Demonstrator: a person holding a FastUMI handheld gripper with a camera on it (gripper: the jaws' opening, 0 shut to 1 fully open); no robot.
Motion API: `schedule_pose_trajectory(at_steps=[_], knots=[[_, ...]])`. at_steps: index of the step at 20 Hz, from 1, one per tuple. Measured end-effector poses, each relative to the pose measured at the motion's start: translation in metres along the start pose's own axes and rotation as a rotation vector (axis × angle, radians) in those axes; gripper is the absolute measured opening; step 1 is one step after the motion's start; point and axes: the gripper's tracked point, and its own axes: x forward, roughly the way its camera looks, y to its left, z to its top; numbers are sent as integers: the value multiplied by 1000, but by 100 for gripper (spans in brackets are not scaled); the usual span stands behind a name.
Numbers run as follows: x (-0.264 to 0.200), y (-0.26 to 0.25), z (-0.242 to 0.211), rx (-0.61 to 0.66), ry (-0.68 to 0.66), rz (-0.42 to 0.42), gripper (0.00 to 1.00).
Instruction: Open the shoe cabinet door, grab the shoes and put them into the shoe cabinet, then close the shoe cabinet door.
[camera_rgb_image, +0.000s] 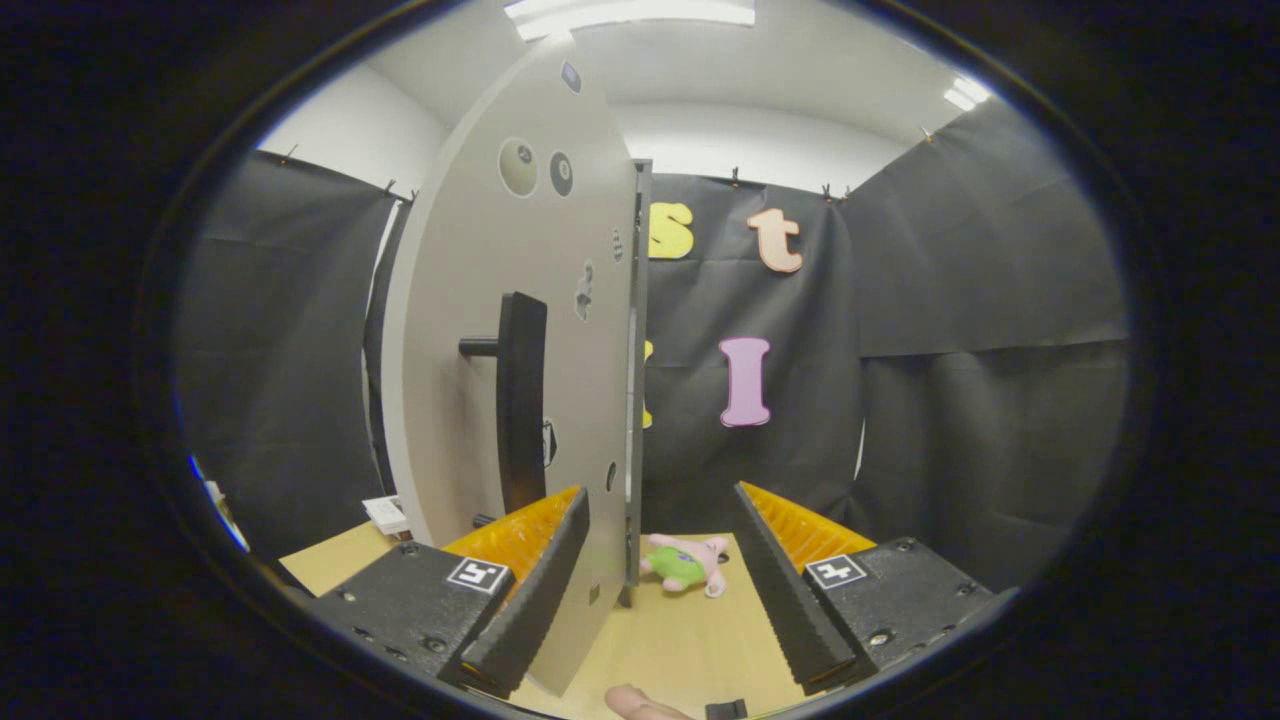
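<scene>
**Cabinet door stands ajar before a spread claw**

The claw (660, 590) hangs with its two fingers set wide apart, nothing held between them, above the pale wooden bench (690, 640). The tall grey shoe cabinet door (470, 330), seen nearly edge-on, rises just ahead of the left finger (530, 590), its lower corner reaching down beside that finger's inner face; whether the two touch cannot be told. A long black bar handle (521, 400) stands upright on the door's face, held off it by a short black post. Beyond the fingers, in the gap between them and close to the door's edge, a small pink and green plush shoe (685, 565) lies on the bench. A fingertip (640, 703) shows beneath the claw.
</scene>
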Motion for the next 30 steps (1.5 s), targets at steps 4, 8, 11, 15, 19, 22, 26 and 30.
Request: schedule_pose_trajectory(at_steps=[4,8,11,15,19,22,26,30], knots=[[4,26,-4,26,5,31,93],[9,53,-4,38,8,53,93],[18,76,-3,7,4,60,93],[34,115,-7,7,-3,69,93],[60,169,-29,29,64,138,93],[70,199,-39,62,101,203,97],[63,194,-39,51,67,163,97],[37,182,-45,76,49,104,97]])
